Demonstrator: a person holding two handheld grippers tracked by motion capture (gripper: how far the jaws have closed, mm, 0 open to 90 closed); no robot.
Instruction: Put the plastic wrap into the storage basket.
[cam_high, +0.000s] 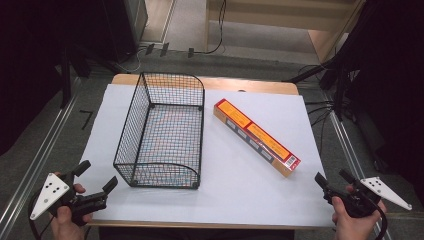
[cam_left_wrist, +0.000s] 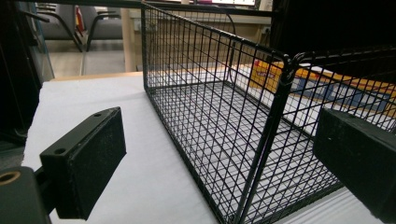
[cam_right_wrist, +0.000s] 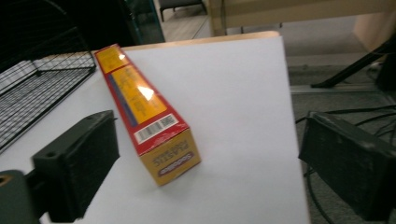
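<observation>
basket: since it is all thin wire, the black wire mesh basket (cam_high: 162, 132) left of frame centre looks light and stiff; best gripped at a rim wire or corner post; empty, open-topped, one end curved.
box: long red and yellow cardboard box (cam_high: 256, 136) lies flat, diagonal, right of centre, apart from the basket; likely light, smooth-faced, crushable; take it across its narrow sides near the barcode end.
left gripper (cam_high: 98, 182): lower left, jaws wide apart, holding nothing.
right gripper (cam_high: 333, 179): lower right, jaws spread, nothing held, facing the box.
</observation>
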